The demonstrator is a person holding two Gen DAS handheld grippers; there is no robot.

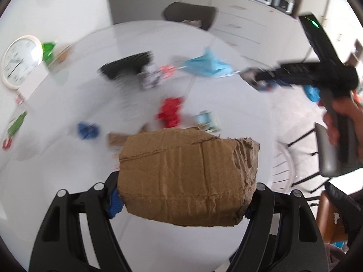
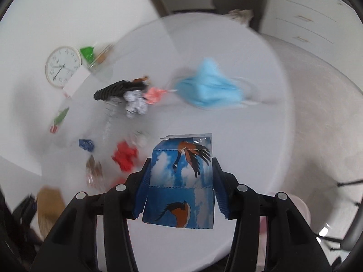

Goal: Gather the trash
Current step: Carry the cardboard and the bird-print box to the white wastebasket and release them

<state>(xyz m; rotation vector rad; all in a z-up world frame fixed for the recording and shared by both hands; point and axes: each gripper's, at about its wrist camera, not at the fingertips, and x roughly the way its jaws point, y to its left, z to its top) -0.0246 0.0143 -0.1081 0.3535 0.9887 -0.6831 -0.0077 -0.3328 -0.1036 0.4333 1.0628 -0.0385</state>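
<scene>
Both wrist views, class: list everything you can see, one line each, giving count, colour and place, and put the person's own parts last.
cardboard piece: one, brown, held in the left gripper
printed carton: one, blue with horse pictures, held in the right gripper
face mask: one, light blue, far side of table
crumpled red paper: one, table centre
crumpled blue paper: one, left of the red
crumpled white paper: one, beside a black ridged piece
wall clock: one, white, lying far left
table: one, white, round
left gripper: black, blue fingers
right gripper: black, blue fingers
</scene>
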